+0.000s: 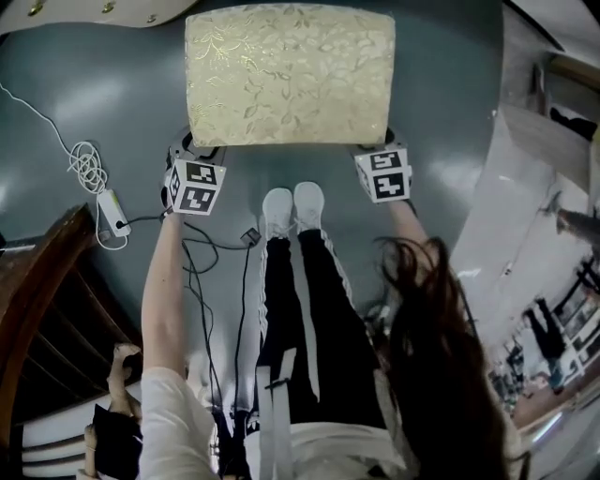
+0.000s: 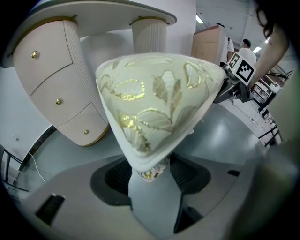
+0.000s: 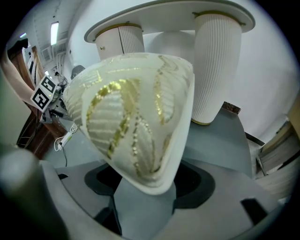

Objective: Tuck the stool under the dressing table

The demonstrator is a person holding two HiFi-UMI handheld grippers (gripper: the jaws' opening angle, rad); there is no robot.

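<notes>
Two corners of the stool (image 1: 289,73) are pinched, one by each gripper.
It stands on the floor (image 1: 103,112) at the top middle of the head view, its long side running left to right. The left gripper (image 1: 195,150) has its fingers shut on the cushion's lower left corner, and the right gripper (image 1: 381,152) has its fingers shut on the lower right corner, so both hands are just as near. The dressing table (image 1: 94,11) peeks in at the top left, past the stool's far side. In both gripper views its thick legs (image 3: 216,65) stand behind the cushion. I think the stool must go straight away from the shoes (image 1: 292,211), long side first.
</notes>
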